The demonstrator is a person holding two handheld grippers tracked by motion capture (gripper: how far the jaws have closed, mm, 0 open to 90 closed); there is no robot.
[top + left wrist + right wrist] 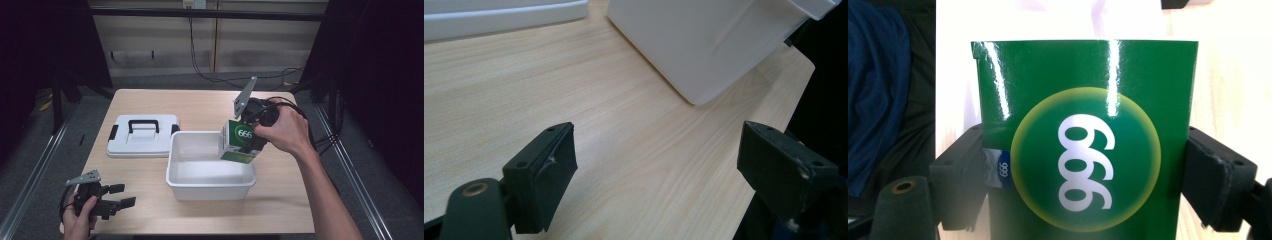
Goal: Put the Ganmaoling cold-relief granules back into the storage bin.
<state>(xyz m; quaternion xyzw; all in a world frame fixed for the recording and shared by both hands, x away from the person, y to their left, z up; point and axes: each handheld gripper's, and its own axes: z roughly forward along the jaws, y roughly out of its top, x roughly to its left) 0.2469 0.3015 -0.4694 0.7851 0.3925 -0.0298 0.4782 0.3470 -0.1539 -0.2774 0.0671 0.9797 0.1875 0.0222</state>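
A green and white box (238, 142) marked 666 hangs tilted over the right end of the white plastic bin (210, 188). My right gripper (250, 134) is shut on it, and in the right gripper view both black jaws press the sides of the green box (1083, 140). The bin's white lid (142, 136) with a black handle lies flat on the table to the bin's left. My left gripper (122, 196) rests open near the table's front left corner, with nothing between its jaws (656, 170). The bin's near wall (704, 45) stands ahead of it.
The wooden table (280, 205) has bare room in front of and right of the bin. Its right edge (796, 85) drops to a dark floor. Black cables trail behind the right hand. A dark frame surrounds the table.
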